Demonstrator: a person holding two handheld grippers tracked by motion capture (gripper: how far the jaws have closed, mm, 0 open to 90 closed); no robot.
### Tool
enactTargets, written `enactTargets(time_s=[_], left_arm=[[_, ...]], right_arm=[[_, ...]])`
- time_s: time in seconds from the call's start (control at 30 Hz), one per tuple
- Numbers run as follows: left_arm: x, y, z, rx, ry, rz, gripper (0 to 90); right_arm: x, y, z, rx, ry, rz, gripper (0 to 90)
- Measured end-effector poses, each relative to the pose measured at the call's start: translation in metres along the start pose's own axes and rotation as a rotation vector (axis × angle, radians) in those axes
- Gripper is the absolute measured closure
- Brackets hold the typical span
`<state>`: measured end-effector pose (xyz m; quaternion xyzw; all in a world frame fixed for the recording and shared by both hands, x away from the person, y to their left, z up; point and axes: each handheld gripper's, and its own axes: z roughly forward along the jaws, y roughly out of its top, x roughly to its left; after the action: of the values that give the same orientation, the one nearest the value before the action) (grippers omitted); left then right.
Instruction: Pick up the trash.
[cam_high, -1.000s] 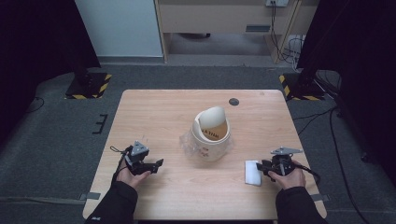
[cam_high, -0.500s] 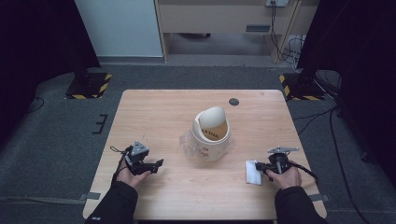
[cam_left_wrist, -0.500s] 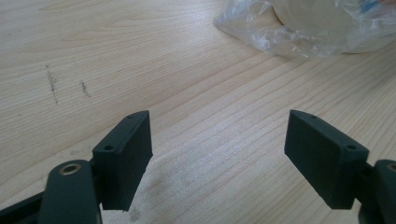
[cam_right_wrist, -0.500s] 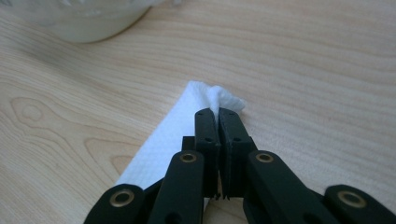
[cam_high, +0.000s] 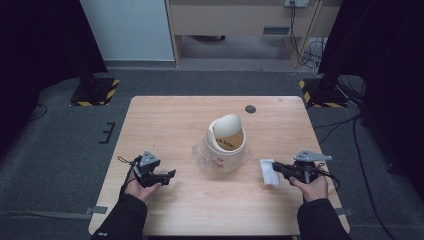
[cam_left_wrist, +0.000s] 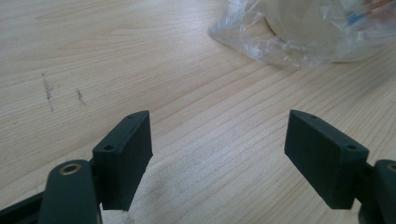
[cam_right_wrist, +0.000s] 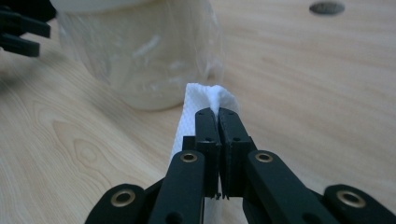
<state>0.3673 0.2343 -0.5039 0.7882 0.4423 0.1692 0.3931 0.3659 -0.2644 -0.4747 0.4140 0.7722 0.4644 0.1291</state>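
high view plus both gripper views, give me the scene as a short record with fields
surface: wooden table
centre item: small white bin with a swing lid, lined with a clear plastic bag
right gripper: fingers have just been closing, now pinched on a white paper towel
paper towel position: beside the bin, on the person's right
left gripper: open, nothing between the fingers, over bare wood near the bag
other: dark round disc at the far edge of the table

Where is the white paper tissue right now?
In the high view the white paper tissue is at the table's right side, pinched in the right gripper, just right of the small white bin with a clear plastic liner.
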Motion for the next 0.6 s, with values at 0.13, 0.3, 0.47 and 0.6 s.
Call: enactTargets(time_s=[0.13,0.3,0.47,0.6], left_arm=[[-0.002,0.002,-0.001,-0.016,-0.014,0.007,22.7],[-0.002,0.002,-0.001,-0.028,-0.017,0.007,22.8],[-0.002,0.003,-0.002,-0.038,-0.018,0.008,22.9],[-0.003,0.004,-0.003,-0.052,-0.021,0.006,23.1]], right_arm=[[0.001,0.008,-0.011,-0.086,0.020,-0.037,87.9],[0.000,0.011,-0.017,-0.127,0.017,-0.043,87.9],[0.000,0.015,-0.023,-0.161,0.010,-0.053,87.9],[0.001,0.020,-0.028,-0.195,0.005,-0.065,87.9]])
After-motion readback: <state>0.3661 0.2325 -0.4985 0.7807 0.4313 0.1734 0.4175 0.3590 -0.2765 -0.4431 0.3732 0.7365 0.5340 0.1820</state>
